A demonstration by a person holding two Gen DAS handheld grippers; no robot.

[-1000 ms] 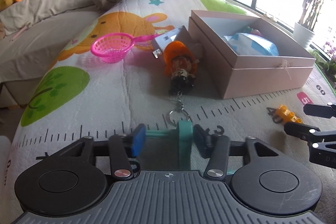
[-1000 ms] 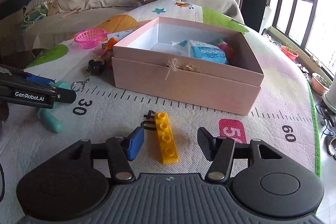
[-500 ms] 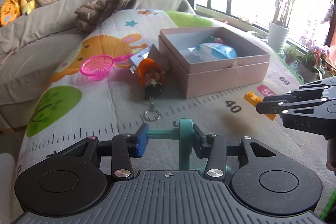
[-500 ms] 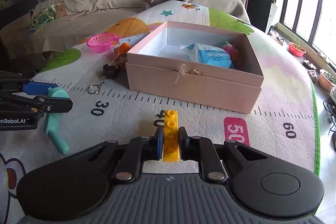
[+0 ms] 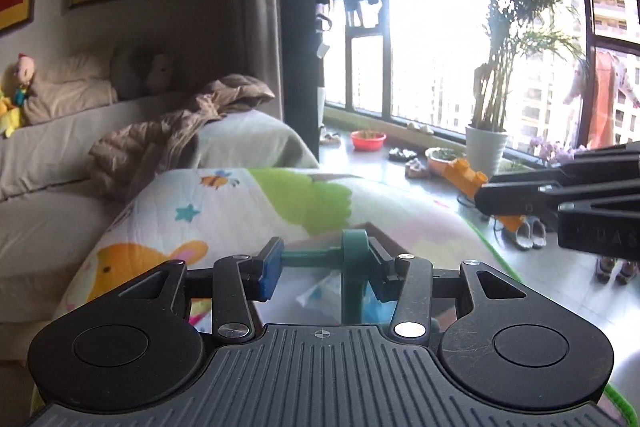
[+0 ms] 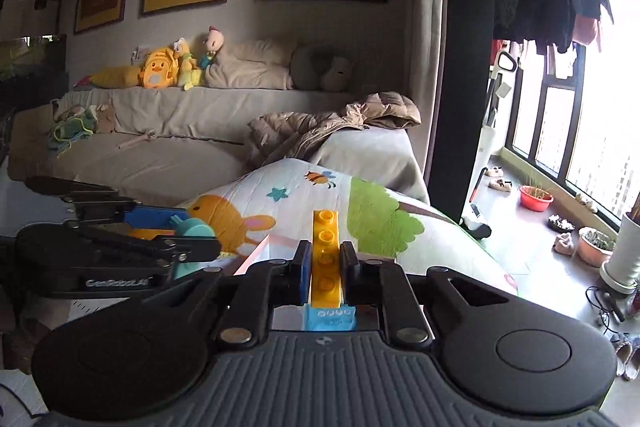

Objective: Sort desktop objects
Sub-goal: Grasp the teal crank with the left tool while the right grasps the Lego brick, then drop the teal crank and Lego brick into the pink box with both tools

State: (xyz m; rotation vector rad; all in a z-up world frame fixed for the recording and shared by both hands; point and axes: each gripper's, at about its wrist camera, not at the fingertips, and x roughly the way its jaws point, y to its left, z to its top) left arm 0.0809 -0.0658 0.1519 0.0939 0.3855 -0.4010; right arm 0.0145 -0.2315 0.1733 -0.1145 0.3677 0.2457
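Observation:
My left gripper [image 5: 326, 267] has a teal T-shaped toy [image 5: 354, 267] between its pads, which still touch it while the jaws are opening. It hangs above the pink box [image 5: 316, 241], where a blue and white packet [image 5: 316, 291] lies. My right gripper [image 6: 326, 261] is shut on a yellow brick [image 6: 325, 239], held lengthwise and pointing forward. The box rim [image 6: 252, 259] and the packet [image 6: 330, 315] show under it. The right gripper [image 5: 486, 193] and its brick [image 5: 464, 173] appear at the right of the left wrist view. In the right wrist view, the left gripper [image 6: 180, 233] and toy [image 6: 196, 227] sit at the left.
The cartoon play mat [image 5: 240, 203] covers the surface below. A sofa [image 6: 160, 147] with plush toys [image 6: 160, 71] and a brown jacket [image 6: 332, 123] stands behind. To the right are a window, a potted palm [image 5: 486, 143], a red basin [image 6: 536, 197] and shoes on the floor.
The right gripper closed on the yellow brick and lifted it off the mat. Both grippers rose and tilted up, coming over the pink box. The teal toy stayed between the left pads.

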